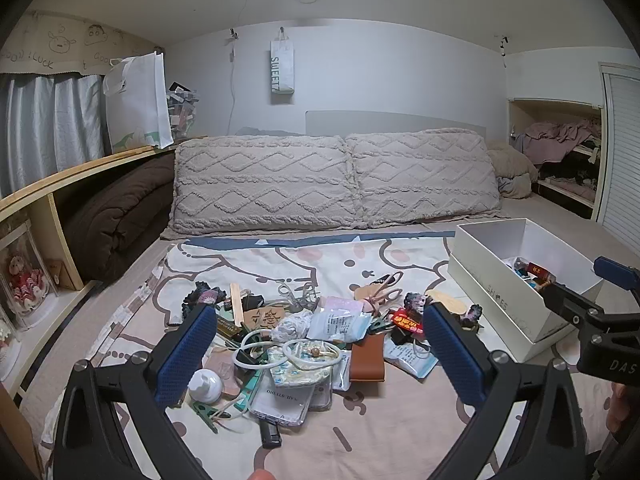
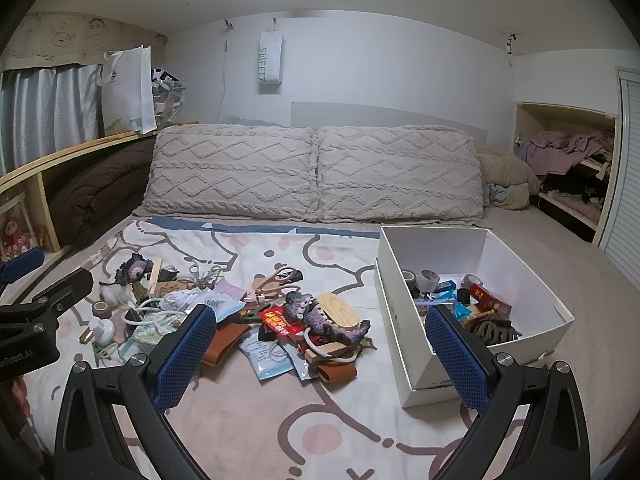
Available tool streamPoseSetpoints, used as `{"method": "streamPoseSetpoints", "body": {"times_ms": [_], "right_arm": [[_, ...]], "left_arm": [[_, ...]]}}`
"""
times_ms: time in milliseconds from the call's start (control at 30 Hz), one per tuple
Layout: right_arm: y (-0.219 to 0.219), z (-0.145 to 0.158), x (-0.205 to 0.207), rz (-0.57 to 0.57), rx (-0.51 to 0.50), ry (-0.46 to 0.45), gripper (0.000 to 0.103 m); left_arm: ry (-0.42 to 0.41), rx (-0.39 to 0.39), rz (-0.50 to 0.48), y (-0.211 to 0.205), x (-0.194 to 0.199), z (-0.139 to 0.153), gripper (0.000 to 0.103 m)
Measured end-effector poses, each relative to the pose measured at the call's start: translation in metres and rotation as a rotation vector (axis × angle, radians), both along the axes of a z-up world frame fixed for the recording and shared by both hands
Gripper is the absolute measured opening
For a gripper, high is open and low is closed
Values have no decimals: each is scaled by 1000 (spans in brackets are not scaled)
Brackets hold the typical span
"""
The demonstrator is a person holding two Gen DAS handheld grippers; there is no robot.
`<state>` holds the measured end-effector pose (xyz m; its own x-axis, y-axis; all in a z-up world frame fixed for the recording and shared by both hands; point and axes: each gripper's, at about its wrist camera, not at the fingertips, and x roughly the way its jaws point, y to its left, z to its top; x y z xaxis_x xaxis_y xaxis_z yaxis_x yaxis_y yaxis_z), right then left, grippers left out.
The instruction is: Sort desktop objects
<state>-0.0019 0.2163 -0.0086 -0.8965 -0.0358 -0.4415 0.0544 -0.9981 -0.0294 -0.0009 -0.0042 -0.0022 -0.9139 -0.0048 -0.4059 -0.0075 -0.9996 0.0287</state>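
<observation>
A pile of small objects (image 1: pixel 304 332) lies on a cartoon-print sheet on the bed; it also shows in the right wrist view (image 2: pixel 248 316). It holds packets, a brown leather case (image 1: pixel 366 362), scissors (image 1: pixel 386 290), white rings, a purple dinosaur toy (image 2: pixel 320 316) and a wooden oval (image 2: pixel 338 312). A white shoebox (image 2: pixel 404 344) to the right holds tape rolls and small items; it also shows in the left wrist view (image 1: pixel 492 304). My left gripper (image 1: pixel 320 356) is open and empty above the pile. My right gripper (image 2: pixel 320 356) is open and empty between pile and box.
Two beige pillows (image 1: pixel 340 180) lean at the bed's head. A wooden shelf (image 1: pixel 48 216) with a brown blanket and a doll runs along the left. A closet nook (image 2: pixel 568 168) with clothes is at the right. A white tote bag (image 1: pixel 138 100) stands on the shelf.
</observation>
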Motion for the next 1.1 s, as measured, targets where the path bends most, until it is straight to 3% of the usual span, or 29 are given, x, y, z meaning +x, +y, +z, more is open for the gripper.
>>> {"method": "streamPoseSetpoints", "body": {"times_ms": [1100], "right_arm": [[-4,-3,2,11,6,-3,103]], "left_arm": [[2,-1,-4,0,1,2,103]]}}
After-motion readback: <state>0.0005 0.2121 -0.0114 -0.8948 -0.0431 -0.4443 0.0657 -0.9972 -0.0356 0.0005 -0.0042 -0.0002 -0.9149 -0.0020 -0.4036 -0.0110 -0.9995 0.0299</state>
